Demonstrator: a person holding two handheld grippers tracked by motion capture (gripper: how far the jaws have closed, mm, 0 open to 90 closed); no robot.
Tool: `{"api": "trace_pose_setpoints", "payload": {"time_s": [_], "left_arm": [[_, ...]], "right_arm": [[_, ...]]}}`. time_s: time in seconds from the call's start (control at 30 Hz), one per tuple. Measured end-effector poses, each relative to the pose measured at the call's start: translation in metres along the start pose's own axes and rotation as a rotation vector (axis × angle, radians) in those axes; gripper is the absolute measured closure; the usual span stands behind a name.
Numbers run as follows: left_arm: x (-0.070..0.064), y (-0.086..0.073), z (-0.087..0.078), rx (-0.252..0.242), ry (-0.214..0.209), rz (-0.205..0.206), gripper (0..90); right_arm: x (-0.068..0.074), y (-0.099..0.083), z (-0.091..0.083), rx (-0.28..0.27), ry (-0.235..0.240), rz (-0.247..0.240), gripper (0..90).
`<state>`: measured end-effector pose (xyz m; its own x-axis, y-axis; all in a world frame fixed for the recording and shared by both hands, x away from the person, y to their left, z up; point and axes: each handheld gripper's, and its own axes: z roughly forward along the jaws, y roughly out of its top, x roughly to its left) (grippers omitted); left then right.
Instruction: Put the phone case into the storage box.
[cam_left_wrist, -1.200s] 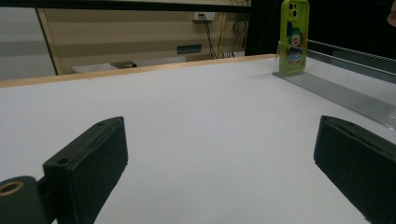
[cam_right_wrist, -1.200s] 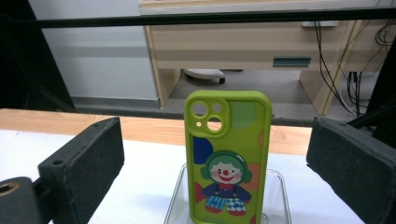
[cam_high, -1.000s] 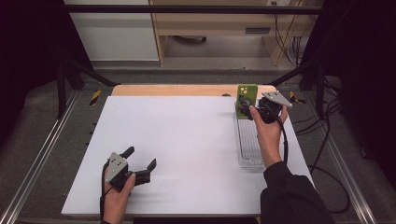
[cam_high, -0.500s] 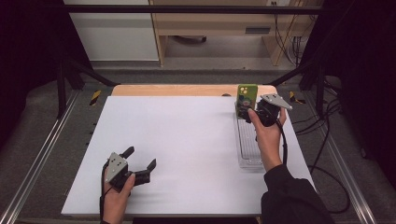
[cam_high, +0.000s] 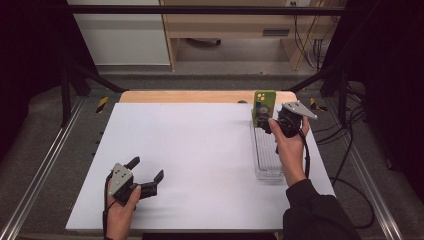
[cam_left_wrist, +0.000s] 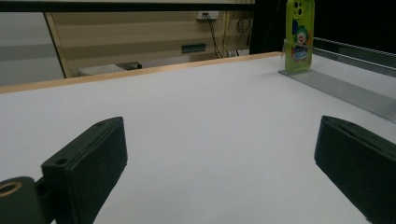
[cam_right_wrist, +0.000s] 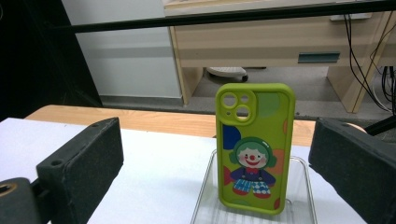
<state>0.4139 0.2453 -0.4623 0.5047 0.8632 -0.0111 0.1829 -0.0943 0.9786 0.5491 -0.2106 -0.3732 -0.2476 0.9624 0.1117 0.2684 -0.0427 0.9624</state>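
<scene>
A lime-green phone case (cam_high: 263, 106) with a cartoon clown on it stands upright at the far end of a clear ribbed tray (cam_high: 267, 159) on the right side of the white table. My right gripper (cam_high: 267, 124) is held just behind the case, open, with its jaws wide on either side and not touching it. In the right gripper view the case (cam_right_wrist: 254, 149) rises between the two black jaws, on the tray (cam_right_wrist: 205, 198). My left gripper (cam_high: 147, 168) rests open near the table's front left with nothing between its jaws. From the left gripper view the case (cam_left_wrist: 299, 35) stands far off.
The white table top (cam_high: 200, 150) has a wooden strip (cam_high: 190, 96) along its far edge. Metal rails (cam_high: 45, 165) run along both sides. Beyond the table there is wooden furniture (cam_high: 235, 25) and hanging cables (cam_high: 305, 40).
</scene>
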Motion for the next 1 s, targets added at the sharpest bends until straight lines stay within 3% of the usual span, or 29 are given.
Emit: {"api": "trace_pose_setpoints", "payload": {"time_s": [0.43, 1.0], "left_arm": [[0.007, 0.002, -0.008, 0.005, 0.01, 0.02, 2.2], [0.025, -0.001, -0.021, 0.005, 0.035, -0.005, 2.2]], "right_arm": [[0.001, -0.004, -0.007, 0.005, 0.021, -0.021, 4.3], [-0.002, -0.011, -0.015, 0.019, 0.033, -0.027, 4.9]]}}
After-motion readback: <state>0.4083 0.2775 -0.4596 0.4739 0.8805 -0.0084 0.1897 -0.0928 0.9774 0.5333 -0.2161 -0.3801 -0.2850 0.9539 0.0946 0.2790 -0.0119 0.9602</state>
